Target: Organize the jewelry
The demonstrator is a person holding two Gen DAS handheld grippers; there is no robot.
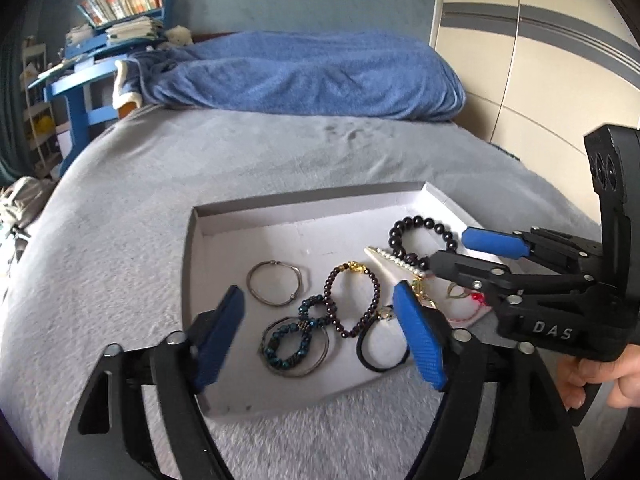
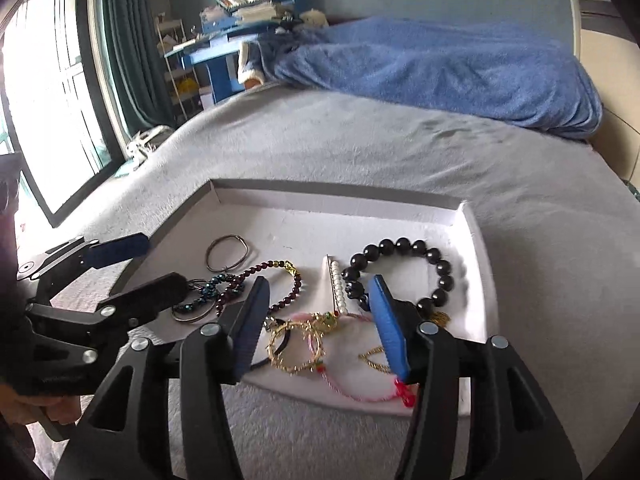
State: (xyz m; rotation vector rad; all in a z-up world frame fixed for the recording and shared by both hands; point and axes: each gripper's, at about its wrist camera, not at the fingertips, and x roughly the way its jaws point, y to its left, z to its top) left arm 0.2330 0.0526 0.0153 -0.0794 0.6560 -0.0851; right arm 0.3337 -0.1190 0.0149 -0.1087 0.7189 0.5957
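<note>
Your left tongs (image 1: 320, 336) are released, nothing between the blue pads, hanging over the near left of the white tray (image 1: 192, 280). Under them, at about 6 o'clock in the tray, the blue beaded bracelet (image 1: 296, 338) lies twisted in a figure eight across thin metal hoops (image 1: 298, 368) and touches the dark red bead strand (image 1: 354, 300). I judge a careless pinch there would lift several at once, or snag the elastic. The plain wire bangle (image 1: 274, 282) at 9 o'clock lies apart, thin and flat, so the pads could slip off it.

Your right tongs (image 2: 320, 330) are released too, empty, over the 5 o'clock corner. Below them the gold twisted ring (image 2: 294, 346), a black hair band (image 2: 280, 340) and a pink cord (image 2: 344, 388) overlap; a cord could catch on a pad. The big glossy black bead bracelet (image 2: 400, 272) at 2 o'clock is round and may roll.

The tray sits on a soft plush bed (image 2: 360, 148); pressing down could tip it.
</note>
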